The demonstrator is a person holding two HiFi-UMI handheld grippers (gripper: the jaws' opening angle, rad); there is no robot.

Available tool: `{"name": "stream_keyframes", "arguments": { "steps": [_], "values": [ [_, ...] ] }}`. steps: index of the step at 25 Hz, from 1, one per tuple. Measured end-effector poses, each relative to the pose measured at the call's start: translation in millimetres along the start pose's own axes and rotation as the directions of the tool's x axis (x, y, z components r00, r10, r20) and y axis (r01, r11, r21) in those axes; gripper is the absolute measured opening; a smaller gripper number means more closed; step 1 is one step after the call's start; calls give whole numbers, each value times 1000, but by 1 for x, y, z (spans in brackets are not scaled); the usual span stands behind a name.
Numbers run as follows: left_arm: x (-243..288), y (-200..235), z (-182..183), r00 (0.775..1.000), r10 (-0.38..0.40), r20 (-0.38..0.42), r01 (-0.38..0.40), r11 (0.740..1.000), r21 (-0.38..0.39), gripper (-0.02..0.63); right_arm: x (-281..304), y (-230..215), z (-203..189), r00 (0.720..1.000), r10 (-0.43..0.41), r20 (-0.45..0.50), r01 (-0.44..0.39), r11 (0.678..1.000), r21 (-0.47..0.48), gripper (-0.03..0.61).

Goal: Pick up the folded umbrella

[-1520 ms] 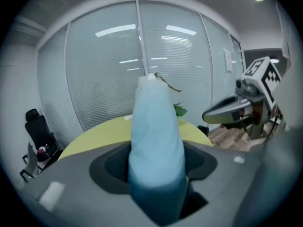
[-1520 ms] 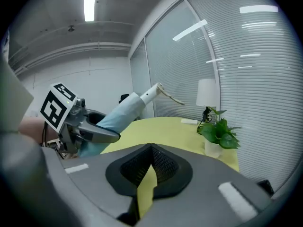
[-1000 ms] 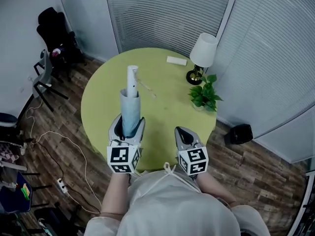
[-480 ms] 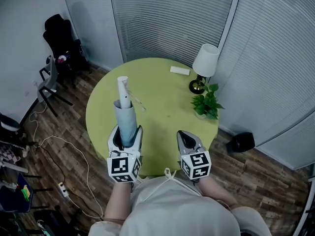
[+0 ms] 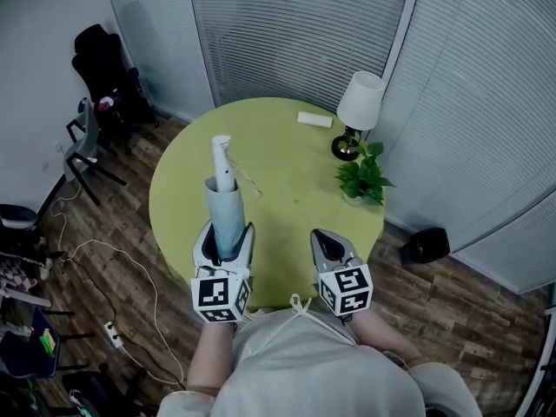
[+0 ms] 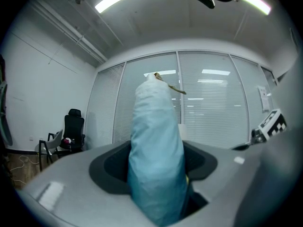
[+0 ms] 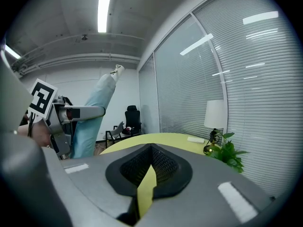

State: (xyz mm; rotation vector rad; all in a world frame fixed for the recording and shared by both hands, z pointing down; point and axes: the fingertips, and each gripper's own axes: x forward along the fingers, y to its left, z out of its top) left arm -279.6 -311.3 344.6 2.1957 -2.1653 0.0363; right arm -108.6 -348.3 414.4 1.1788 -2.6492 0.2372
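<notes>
The folded umbrella [image 5: 228, 217] is light blue with a white handle end [image 5: 221, 156]. It sticks up and forward from my left gripper [image 5: 227, 235], which is shut on its lower part, above the near left edge of the round green table [image 5: 287, 189]. In the left gripper view the umbrella [image 6: 156, 160] fills the space between the jaws. My right gripper [image 5: 327, 241] hovers at the table's near edge, shut with nothing in it. The right gripper view shows its jaws [image 7: 149, 176] closed to a thin slit, with the umbrella [image 7: 97, 110] off to the left.
A white table lamp [image 5: 359, 109], a small potted plant [image 5: 362, 179] and a flat white box [image 5: 314, 119] stand on the table's far right. Chairs [image 5: 102, 69] are at the far left. Cables and a power strip [image 5: 109, 328] lie on the wooden floor, and a black bin [image 5: 426, 244] stands at the right.
Only the head view has shifted a little. Both grippers have kept their places and the umbrella stays in the left one.
</notes>
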Motion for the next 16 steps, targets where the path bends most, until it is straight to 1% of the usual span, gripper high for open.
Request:
{"name": "stream_keyframes", "arguments": {
  "steps": [5,12,16],
  "values": [
    [-2,0,0,1000,-19,-14,19,1000,6,301,-2,6,9,1000,-22,13,23,998,-55,-2],
    [-1,-2,-3,999,-27,-19,27,1000,6,301,-1,8,10,1000,-25,16,26,998,-50,-2],
    [2,1,-5,999,-30,-24,30,1000,-6,301,0,7,15,998,-38,40,39,998,-43,0]
  ]
}}
